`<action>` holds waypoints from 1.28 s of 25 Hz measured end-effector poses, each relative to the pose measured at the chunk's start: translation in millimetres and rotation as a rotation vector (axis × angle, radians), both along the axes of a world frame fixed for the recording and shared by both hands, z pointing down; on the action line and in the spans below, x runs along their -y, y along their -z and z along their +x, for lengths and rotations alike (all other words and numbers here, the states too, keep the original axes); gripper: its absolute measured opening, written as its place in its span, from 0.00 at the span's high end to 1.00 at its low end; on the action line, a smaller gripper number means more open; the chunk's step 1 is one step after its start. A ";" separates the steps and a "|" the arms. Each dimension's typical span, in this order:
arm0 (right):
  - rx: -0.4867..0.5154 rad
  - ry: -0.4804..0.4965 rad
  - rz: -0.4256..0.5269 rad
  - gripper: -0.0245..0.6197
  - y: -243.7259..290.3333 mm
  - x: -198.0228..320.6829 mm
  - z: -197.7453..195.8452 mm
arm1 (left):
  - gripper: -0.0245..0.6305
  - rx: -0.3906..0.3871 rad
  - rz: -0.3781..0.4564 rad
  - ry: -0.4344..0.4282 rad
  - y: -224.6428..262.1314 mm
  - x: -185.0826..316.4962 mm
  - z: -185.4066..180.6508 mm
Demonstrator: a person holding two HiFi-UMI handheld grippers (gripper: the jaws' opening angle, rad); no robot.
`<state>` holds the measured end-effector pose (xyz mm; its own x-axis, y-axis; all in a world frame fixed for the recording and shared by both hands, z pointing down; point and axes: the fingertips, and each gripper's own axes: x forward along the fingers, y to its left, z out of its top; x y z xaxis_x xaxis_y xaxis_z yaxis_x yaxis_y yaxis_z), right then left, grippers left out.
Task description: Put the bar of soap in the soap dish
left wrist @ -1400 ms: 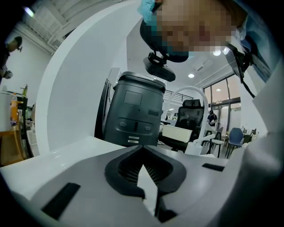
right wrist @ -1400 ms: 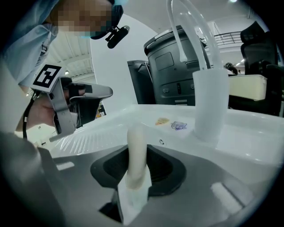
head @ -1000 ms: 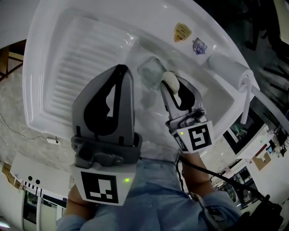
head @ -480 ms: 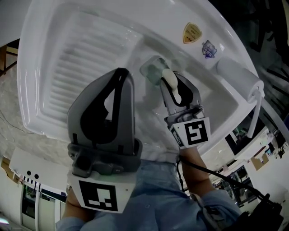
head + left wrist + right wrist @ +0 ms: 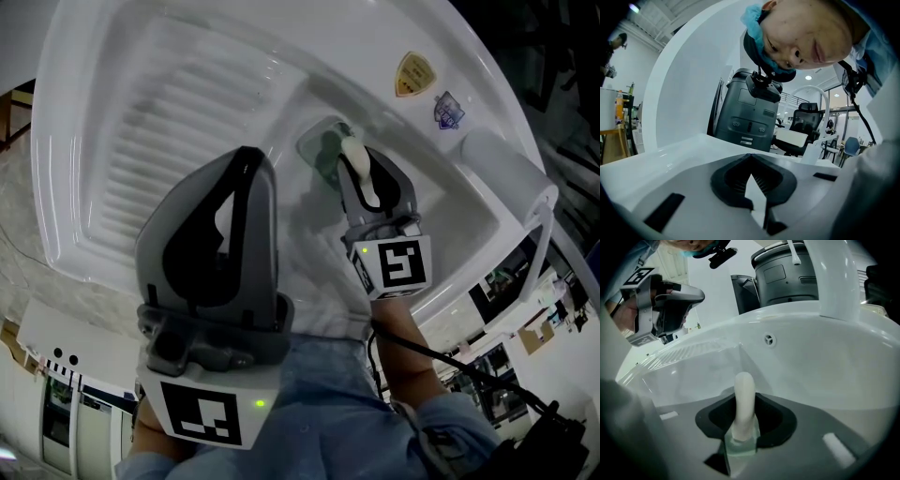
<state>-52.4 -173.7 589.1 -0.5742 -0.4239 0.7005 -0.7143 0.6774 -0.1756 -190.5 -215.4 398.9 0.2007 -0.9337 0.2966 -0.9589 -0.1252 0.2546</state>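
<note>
A cream bar of soap (image 5: 353,157) stands on edge between the jaws of my right gripper (image 5: 360,173), which is shut on it. In the head view the soap hangs just over a pale green translucent soap dish (image 5: 317,147) that lies in the white sink basin (image 5: 441,211). In the right gripper view the soap (image 5: 744,397) rises between the jaws of that gripper (image 5: 744,401), with the green dish (image 5: 739,448) showing below it. My left gripper (image 5: 247,157) hovers nearer, over the sink's front, shut and empty (image 5: 751,156).
A ribbed drainboard (image 5: 159,122) fills the sink's left half. A white tap (image 5: 525,220) arches at the right. Two stickers (image 5: 415,73) sit on the back rim, and an overflow hole (image 5: 769,339) marks the basin wall. The left gripper (image 5: 670,301) shows at the upper left.
My right gripper has sunk into the basin with the soap, which now hangs over the dish. The left gripper has stayed about where it was.
</note>
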 end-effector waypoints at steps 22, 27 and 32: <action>-0.042 0.041 -0.011 0.76 -12.3 4.0 -2.7 | 0.96 -0.001 0.005 0.006 0.6 7.2 3.4; -0.035 0.045 -0.011 0.76 -6.7 0.9 -2.9 | 0.96 0.004 0.015 0.002 7.9 4.1 5.1; -0.032 0.038 0.007 0.76 -1.9 5.8 2.7 | 0.96 0.009 0.026 0.005 13.4 1.8 7.5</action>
<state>-49.7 -179.4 591.0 -0.5669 -0.4076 0.7159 -0.6936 0.7051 -0.1478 -183.1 -217.2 385.5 0.1936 -0.9420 0.2741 -0.9618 -0.1271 0.2426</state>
